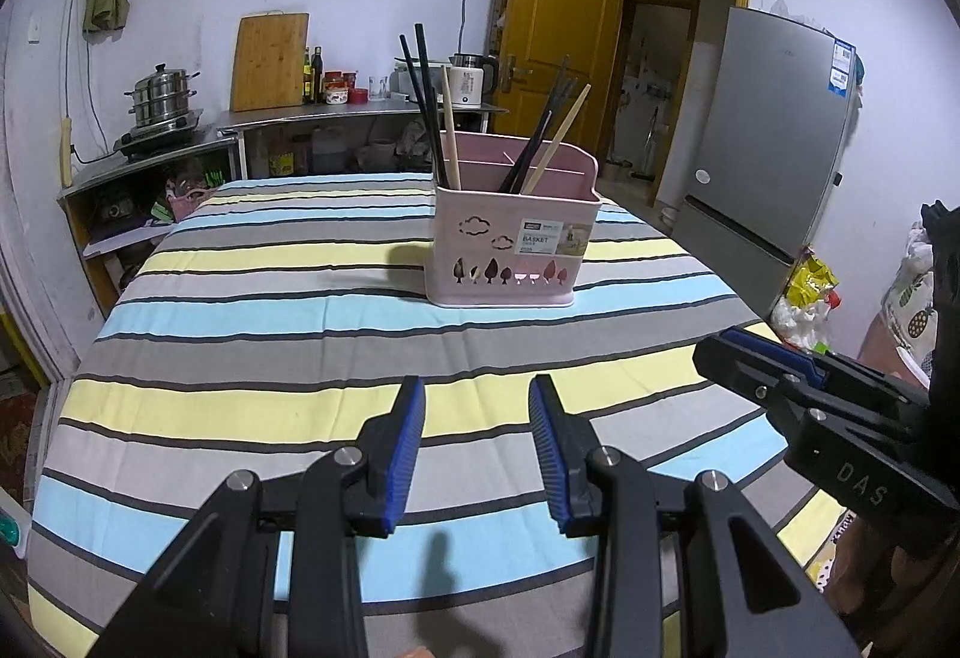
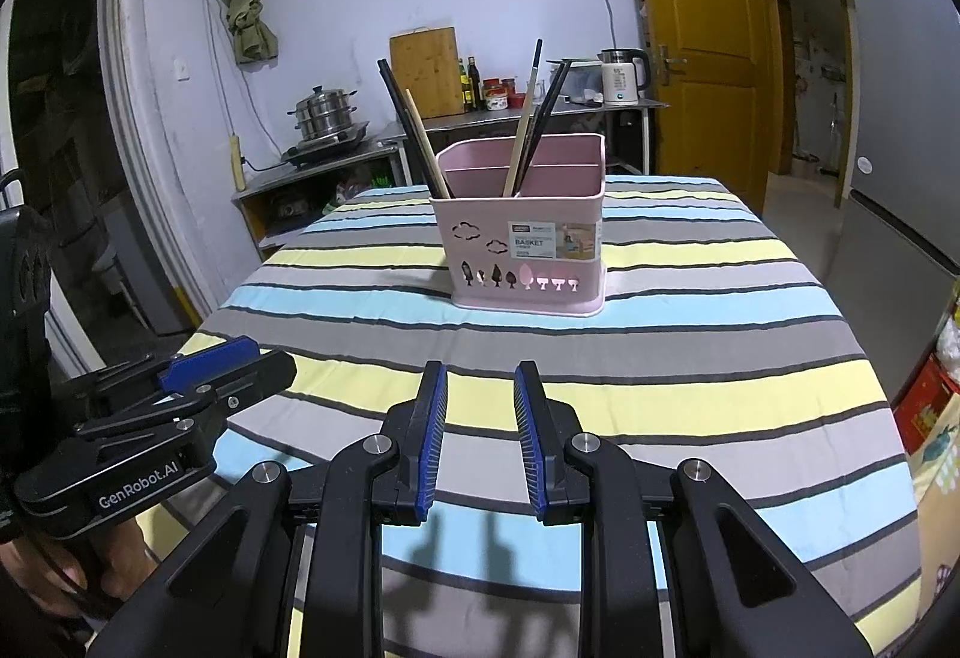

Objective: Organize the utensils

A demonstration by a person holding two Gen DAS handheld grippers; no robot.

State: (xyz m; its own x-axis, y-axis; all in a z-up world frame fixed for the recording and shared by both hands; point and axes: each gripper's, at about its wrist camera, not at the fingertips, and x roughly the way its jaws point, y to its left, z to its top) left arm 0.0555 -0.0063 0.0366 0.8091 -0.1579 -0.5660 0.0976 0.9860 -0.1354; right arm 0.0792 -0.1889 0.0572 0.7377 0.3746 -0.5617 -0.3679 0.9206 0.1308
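My left tongs (image 1: 477, 406) and right tongs (image 2: 480, 394) hang released, nothing between them, over the striped tabletop (image 1: 270, 298). The pink basket (image 1: 510, 238) of chopsticks (image 1: 423, 81) stands mid-table. Only my left view shows the fridge front (image 1: 774, 117).

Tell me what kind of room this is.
Likely a home kitchen with a dining table: a steamer pot on a stove, a cutting board and kettle on a steel counter, and a fridge beside the door.
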